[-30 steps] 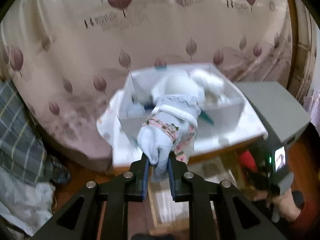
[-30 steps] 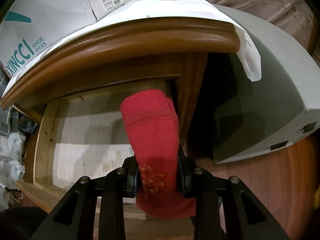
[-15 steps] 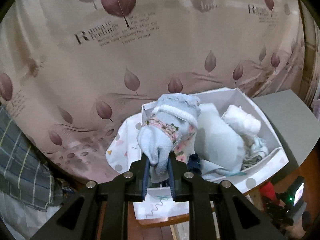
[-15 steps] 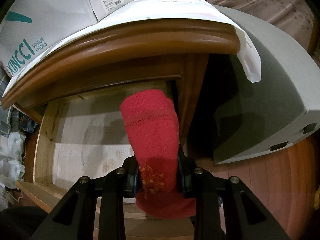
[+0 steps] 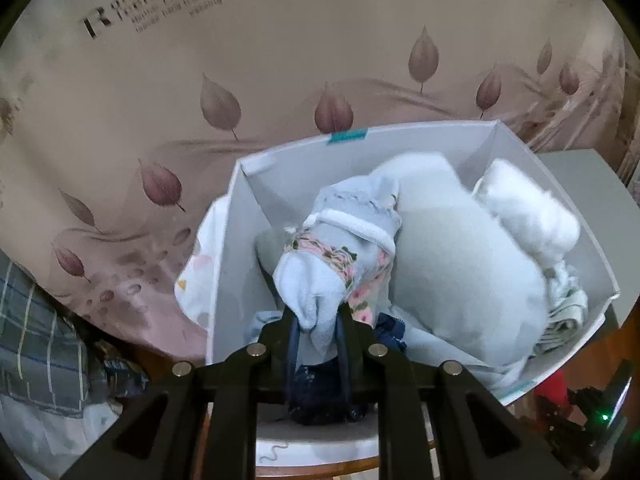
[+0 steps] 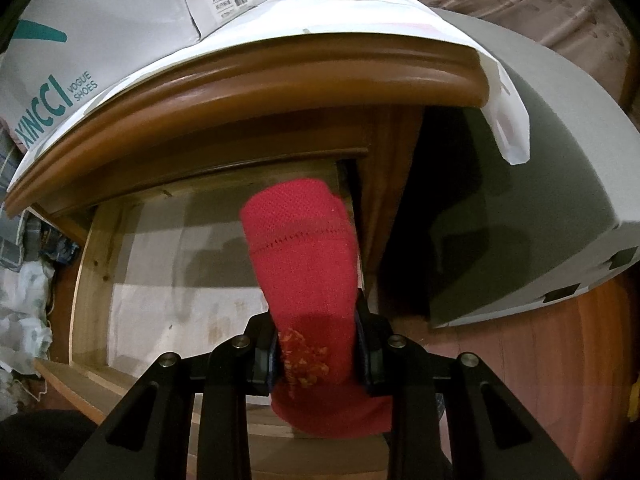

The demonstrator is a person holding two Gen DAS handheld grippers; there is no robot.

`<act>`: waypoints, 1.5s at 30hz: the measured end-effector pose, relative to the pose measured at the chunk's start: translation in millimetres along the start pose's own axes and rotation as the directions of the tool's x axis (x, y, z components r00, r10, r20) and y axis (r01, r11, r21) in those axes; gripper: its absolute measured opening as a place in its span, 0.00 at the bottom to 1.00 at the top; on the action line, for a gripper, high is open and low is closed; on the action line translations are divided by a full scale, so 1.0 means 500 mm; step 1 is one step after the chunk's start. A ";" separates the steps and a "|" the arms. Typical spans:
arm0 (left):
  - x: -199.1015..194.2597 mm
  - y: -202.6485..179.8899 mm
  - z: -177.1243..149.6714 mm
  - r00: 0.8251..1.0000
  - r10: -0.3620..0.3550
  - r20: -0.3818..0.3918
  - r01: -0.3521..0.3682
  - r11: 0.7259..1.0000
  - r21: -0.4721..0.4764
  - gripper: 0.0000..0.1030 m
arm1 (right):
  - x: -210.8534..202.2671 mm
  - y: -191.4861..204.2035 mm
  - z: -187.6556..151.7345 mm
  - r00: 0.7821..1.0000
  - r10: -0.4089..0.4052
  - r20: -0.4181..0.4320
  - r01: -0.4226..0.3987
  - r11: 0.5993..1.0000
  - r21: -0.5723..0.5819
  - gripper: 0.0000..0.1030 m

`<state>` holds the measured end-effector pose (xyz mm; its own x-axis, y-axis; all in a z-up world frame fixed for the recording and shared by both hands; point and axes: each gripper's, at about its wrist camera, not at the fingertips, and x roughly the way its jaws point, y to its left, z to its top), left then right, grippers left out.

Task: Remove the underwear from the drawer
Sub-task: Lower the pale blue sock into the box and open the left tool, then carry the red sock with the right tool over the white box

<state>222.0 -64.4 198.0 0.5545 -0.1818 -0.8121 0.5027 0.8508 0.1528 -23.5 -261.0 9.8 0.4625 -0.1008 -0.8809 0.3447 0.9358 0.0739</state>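
My left gripper (image 5: pixel 317 326) is shut on a rolled pale blue underwear with a floral band (image 5: pixel 340 248) and holds it inside the left part of a white shoebox (image 5: pixel 552 184). The box holds white and pale rolled garments (image 5: pixel 460 264) and a dark blue piece (image 5: pixel 320 396). My right gripper (image 6: pixel 316 344) is shut on rolled red underwear (image 6: pixel 304 256), held upright in front of the open wooden drawer (image 6: pixel 92 272), whose pale bottom shows bare.
The shoebox stands on the wooden nightstand (image 6: pixel 248 92) over a white cloth (image 6: pixel 504 120). A leaf-print bedspread (image 5: pixel 240 72) lies behind. A grey block (image 6: pixel 532 208) stands to the right of the nightstand. Plaid cloth (image 5: pixel 28 336) lies at the left.
My left gripper has carried the blue underwear up over the nightstand and down into the shoebox. My right gripper with the red underwear has barely moved.
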 end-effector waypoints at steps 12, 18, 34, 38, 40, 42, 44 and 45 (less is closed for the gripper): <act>0.041 0.021 -0.016 1.000 -0.008 -0.027 0.004 0.989 -0.148 0.35 | -0.001 0.002 0.000 1.000 0.008 -0.008 -0.008 1.000 -0.016 0.26; -0.012 0.044 -0.044 0.998 0.021 0.055 -0.008 0.974 -0.227 0.61 | -0.001 0.005 -0.002 1.000 0.004 -0.008 -0.004 1.000 -0.027 0.26; -0.159 -0.008 -0.310 0.950 0.218 0.225 -0.137 0.935 -0.327 0.66 | -0.059 0.014 -0.005 0.989 0.118 0.087 -0.110 0.991 -0.082 0.26; -0.116 -0.007 -0.386 0.971 0.191 0.143 -0.121 0.911 -0.394 0.66 | -0.088 0.024 -0.007 0.989 0.127 0.080 -0.119 0.988 -0.098 0.26; -0.085 0.000 -0.416 0.974 0.208 0.090 -0.150 0.889 -0.432 0.66 | -0.114 0.030 -0.004 0.988 0.135 0.077 -0.126 0.986 -0.114 0.26; -0.062 0.010 -0.437 0.975 0.219 0.043 -0.174 0.865 -0.471 0.66 | -0.146 0.038 0.001 0.986 0.149 0.080 -0.137 0.982 -0.133 0.26; -0.044 0.018 -0.460 0.978 0.209 0.012 -0.173 0.840 -0.514 0.66 | -0.185 0.044 0.014 0.983 0.155 0.096 -0.140 0.979 -0.151 0.26; -0.033 0.023 -0.469 0.980 0.200 -0.013 -0.177 0.831 -0.527 0.66 | -0.204 0.048 0.021 0.982 0.157 0.107 -0.139 0.977 -0.161 0.26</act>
<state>63.1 63.7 81.2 0.6351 -0.0011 -0.7724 -0.0300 0.9992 -0.0260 -53.7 -231.9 106.5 0.5957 0.0123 -0.8031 0.1412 0.9827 0.1198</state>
